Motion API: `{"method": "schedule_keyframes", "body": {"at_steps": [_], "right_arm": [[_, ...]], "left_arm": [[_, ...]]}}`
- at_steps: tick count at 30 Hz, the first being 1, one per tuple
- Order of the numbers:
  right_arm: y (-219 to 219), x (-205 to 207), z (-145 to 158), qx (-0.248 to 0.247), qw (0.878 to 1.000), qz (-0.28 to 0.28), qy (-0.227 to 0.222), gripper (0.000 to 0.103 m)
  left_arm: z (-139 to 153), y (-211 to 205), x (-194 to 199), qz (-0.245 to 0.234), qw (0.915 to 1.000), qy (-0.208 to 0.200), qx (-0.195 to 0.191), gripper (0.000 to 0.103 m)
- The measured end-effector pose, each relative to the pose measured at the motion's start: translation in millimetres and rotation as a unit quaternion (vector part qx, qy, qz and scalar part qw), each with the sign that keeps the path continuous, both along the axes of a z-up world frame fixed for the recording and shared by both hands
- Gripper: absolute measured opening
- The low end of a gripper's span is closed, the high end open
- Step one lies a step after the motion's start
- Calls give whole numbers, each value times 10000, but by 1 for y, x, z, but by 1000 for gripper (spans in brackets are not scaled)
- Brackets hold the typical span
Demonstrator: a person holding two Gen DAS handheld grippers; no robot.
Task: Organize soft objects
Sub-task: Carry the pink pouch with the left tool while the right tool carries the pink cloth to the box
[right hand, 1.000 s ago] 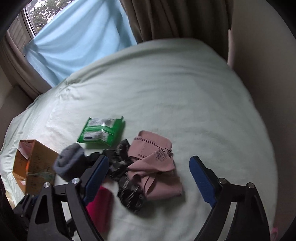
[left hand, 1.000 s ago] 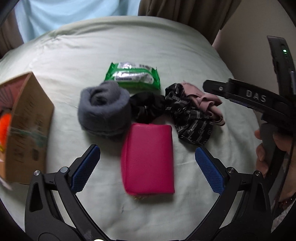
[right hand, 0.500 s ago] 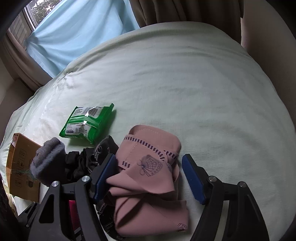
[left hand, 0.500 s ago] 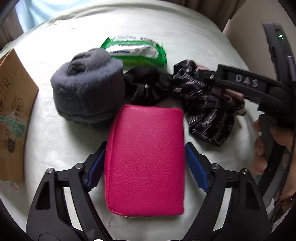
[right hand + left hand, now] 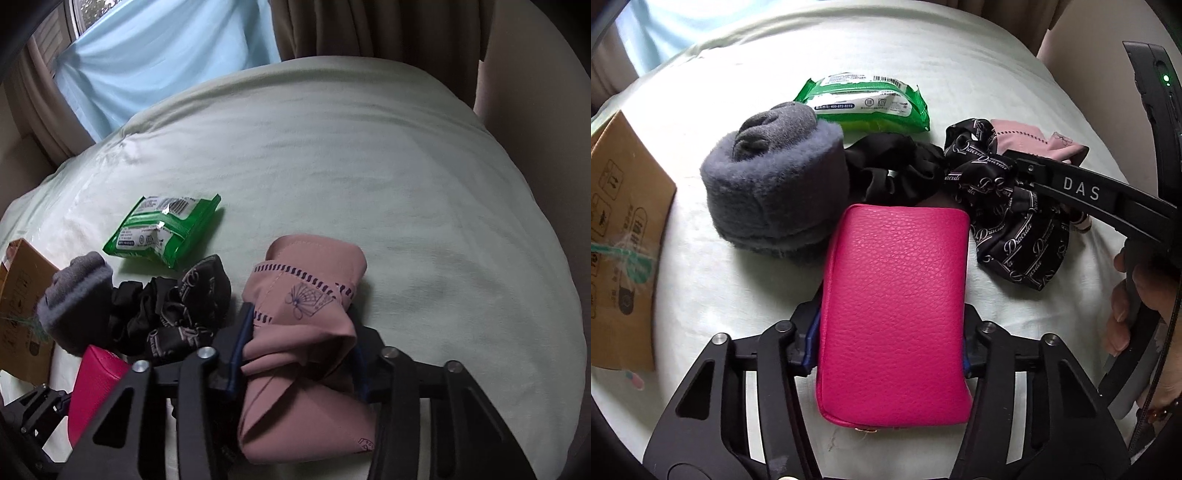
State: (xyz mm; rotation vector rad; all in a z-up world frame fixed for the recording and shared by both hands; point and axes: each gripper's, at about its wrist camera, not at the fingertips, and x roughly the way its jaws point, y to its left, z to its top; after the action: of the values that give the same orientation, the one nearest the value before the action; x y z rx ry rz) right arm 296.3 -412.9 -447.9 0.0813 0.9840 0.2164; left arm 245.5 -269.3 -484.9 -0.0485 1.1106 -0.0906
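A: Left wrist view — entries?
B: Left gripper (image 5: 890,343), lower centre, clenched on the pink pouch (image 5: 894,314), which lies on the bed (image 5: 960,66). Grey fleece roll (image 5: 775,195) touching its upper-left corner; black scrunchie (image 5: 897,173) just above.
A: Right wrist view?
B: Right gripper (image 5: 299,350), lower centre, grasping the folded pink cloth (image 5: 306,332). Green wipes pack (image 5: 162,229) centre left.
A: Handling?
B: Lift both straight up — neighbours touch, likely to drag.
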Motion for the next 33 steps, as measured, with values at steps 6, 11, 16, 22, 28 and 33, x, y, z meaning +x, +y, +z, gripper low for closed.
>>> {"method": "schedule_keyframes", "body": {"at_steps": [6, 11, 16, 22, 28, 33], "right_arm": [[-6, -7, 9, 41, 10000, -52, -58, 31], [-13, -15, 30, 154, 9997, -156, -146, 31], [-21, -25, 58, 230, 9991, -277, -228, 31], [-17, -46, 119, 236, 9981, -414, -402, 31], [6, -80, 208, 66, 9963, -503, -688, 31], [40, -113, 281, 96, 9943, -580, -885, 31]], "left_arm": [[7, -3, -2, -7, 10000, 80, -24, 46], [26, 5, -16, -6, 9999, 73, -87, 45], [63, 5, -22, -80, 9998, -108, -120, 45], [132, 16, -30, -116, 9985, -440, -301, 45], [213, 40, -47, -127, 9957, -844, -367, 45], [279, 77, -62, -74, 9931, -1099, -414, 45]]}}
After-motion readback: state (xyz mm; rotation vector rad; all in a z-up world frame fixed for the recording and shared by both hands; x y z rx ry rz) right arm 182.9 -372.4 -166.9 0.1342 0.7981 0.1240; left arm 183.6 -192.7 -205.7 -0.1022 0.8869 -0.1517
